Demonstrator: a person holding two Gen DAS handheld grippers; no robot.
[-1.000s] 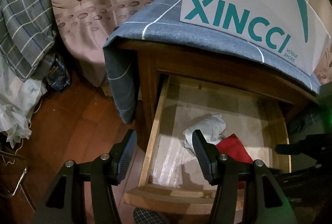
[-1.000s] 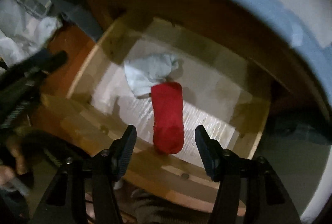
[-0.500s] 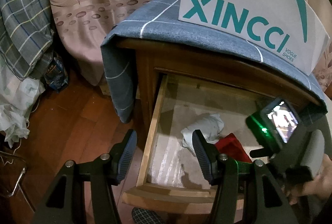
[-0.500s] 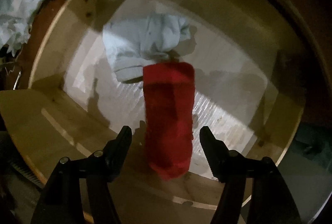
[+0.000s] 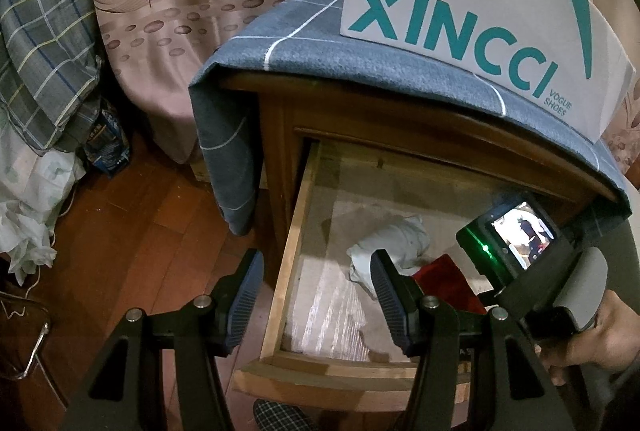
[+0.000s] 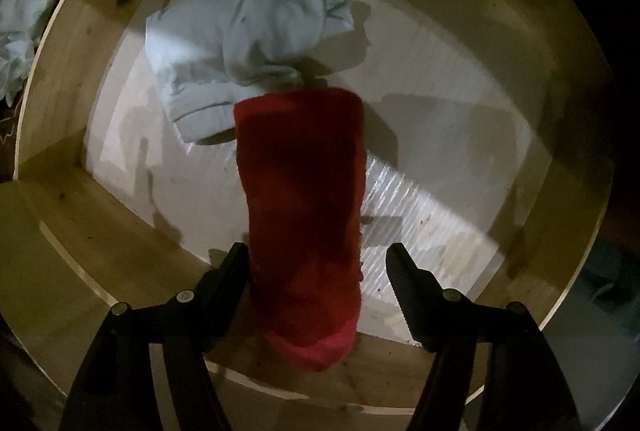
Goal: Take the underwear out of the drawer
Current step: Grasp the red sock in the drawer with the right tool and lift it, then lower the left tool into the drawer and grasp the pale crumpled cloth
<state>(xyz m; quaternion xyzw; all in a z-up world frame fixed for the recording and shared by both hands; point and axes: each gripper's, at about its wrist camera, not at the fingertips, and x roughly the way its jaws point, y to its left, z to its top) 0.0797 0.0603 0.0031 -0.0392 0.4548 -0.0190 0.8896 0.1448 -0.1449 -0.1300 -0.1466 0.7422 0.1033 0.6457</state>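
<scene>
Two tools in my view: my right tool (image 6: 316,271) points down into the open drawer (image 6: 100,247), its jaws apart and just closing a little, straddling the near end of the red underwear (image 6: 300,191) without pinching it. That piece lies against the drawer's front edge, touching a pale crumpled garment (image 6: 248,43) behind it. My left tool (image 5: 316,299) hangs half open, empty, over the drawer's left edge.

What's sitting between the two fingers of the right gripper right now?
In the right wrist view, the red rolled garment lies between the open fingers of the right gripper, inside the drawer; neither pad presses it.
</scene>
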